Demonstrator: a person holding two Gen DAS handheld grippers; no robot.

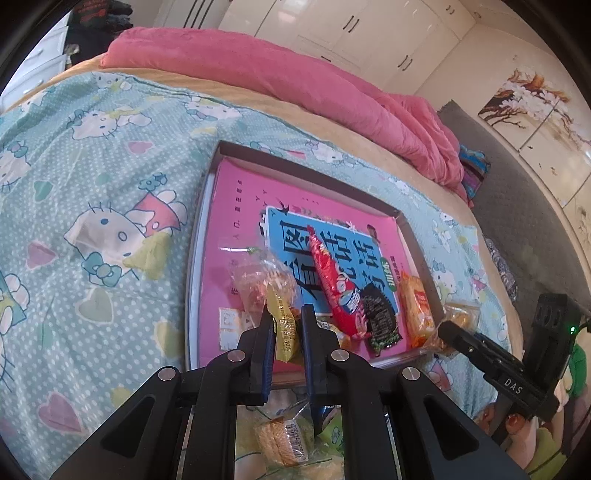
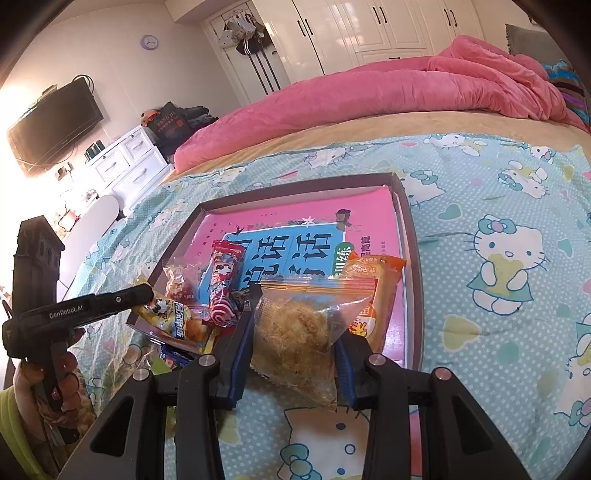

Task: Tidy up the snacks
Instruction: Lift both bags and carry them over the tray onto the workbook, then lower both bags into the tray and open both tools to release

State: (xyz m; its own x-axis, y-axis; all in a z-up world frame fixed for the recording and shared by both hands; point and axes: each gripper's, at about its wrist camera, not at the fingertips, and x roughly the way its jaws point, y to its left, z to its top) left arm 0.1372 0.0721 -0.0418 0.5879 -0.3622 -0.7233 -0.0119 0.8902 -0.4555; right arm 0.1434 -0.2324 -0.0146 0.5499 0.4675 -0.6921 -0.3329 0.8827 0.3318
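Bedroom light falls across a bed [image 1: 92, 177] spread with a teal cartoon-cat sheet, a pink quilt [image 1: 280, 81] bunched along its far side and white wardrobes [image 2: 369, 29] behind. On the sheet lies a shallow dark-rimmed tray [image 1: 306, 168] with a pink book [image 2: 295, 210] flat in its bottom.

Several snacks sit at the near end of the tray: a long red packet [image 1: 334, 288], a dark packet [image 1: 380, 317] just beside it, an orange packet [image 1: 415, 306] by the right rim, and a clear wrapped sweet [image 1: 255, 284].

Left claw [image 1: 288, 317]: its jaws are pinched close together on a yellow snack packet [image 1: 282, 325], which hangs at the near edge of the tray, touching the pile there. More wrapped snacks [image 1: 284, 439] lie on the sheet under this claw.

Right claw [image 2: 295, 314]: its jaws stand partly apart, clamped against both sides of a clear zip bag of golden shredded filling [image 2: 299, 328], held over the near rim of the tray, in front of the orange packet. A person's hand [image 2: 66, 369] grips the left tool's handle at the lower left of the right wrist view.
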